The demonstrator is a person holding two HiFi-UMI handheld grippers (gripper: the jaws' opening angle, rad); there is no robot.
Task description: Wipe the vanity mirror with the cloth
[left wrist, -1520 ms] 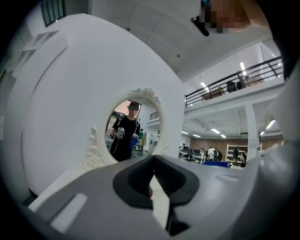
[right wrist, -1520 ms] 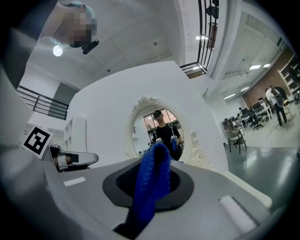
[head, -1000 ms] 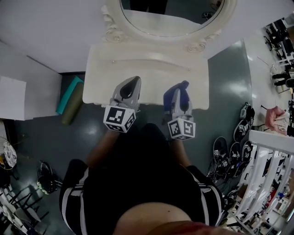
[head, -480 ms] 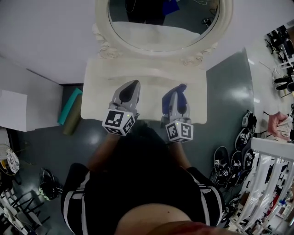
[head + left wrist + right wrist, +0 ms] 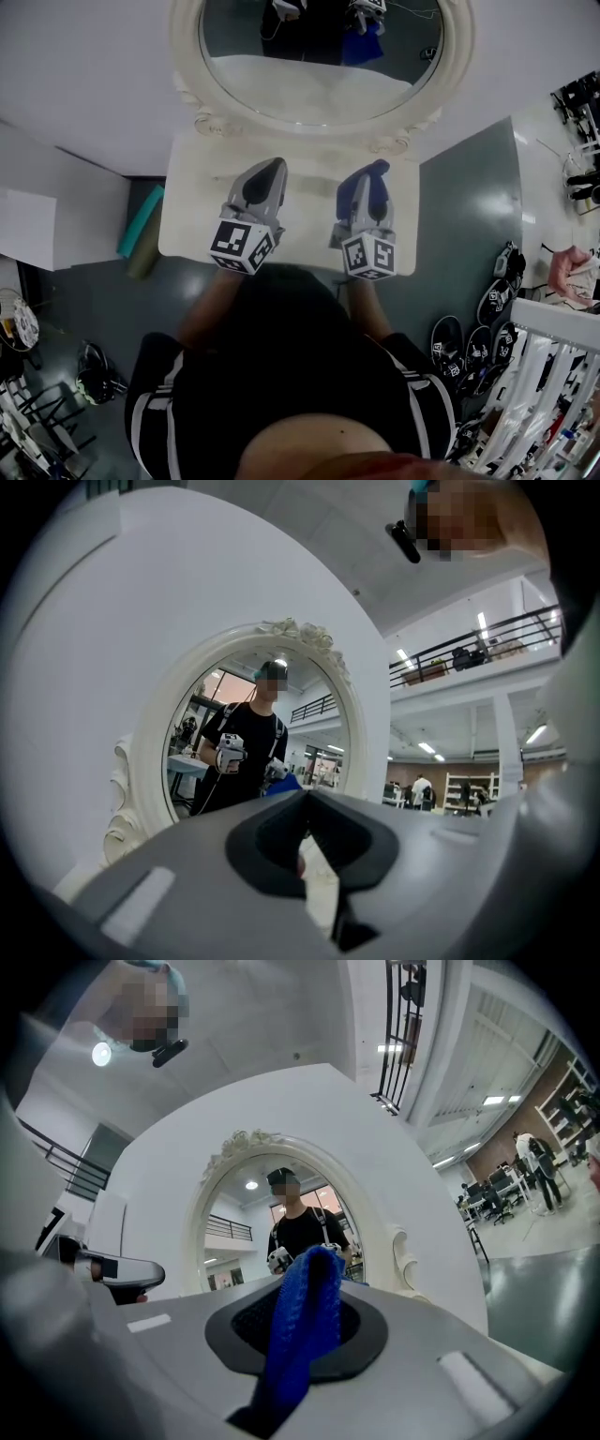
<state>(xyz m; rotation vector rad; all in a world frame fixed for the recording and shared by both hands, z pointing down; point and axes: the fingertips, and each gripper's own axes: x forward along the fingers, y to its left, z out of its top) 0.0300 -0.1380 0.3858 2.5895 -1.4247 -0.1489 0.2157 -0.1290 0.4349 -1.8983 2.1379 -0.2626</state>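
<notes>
Ok, status. Right tongs (image 5: 302, 1283) clenched on the blue cloth (image 5: 292, 1354). It's pinched in a narrow fold, with a bunch sticking up past the tips and the tail hanging down toward 6. Left tongs (image 5: 305, 829) clamped on nothing, jaws meeting at a thin seam, parked at 9 of the right ones. Both sit over the vanity top (image 5: 192, 230), tips aimed at 12.

Mirror (image 5: 319, 66) is at 12 from both tongs and apart from them, so the cloth isn't on the glass yet. Judging by that, wiping hasn't begun. The glass reflects me holding both tongs. Carved white frame (image 5: 461, 66) rings it, with scrollwork at the lower corners.

Risks from here:
- Cloth slips out. Grip is one narrow pinch, and drag on the glass could pull it free.
- Hard jaw tips hit the glass. Only a small wad of cloth leads the tips, so a flat approach angle puts plastic on the mirror.
- Cloth snags on the frame scrollwork if the stroke runs wide at 5 or 7.
- Idle left tongs bump the frame or the top when I lean in.

Outward: teal roll (image 5: 141, 217) on the floor at 9 of the vanity, shoes (image 5: 487, 323) at 4.

Writing: none legible. Marker cubes (image 5: 244, 246) carry b/w square codes only, no text. No brand seen on the cloth or mirror.
</notes>
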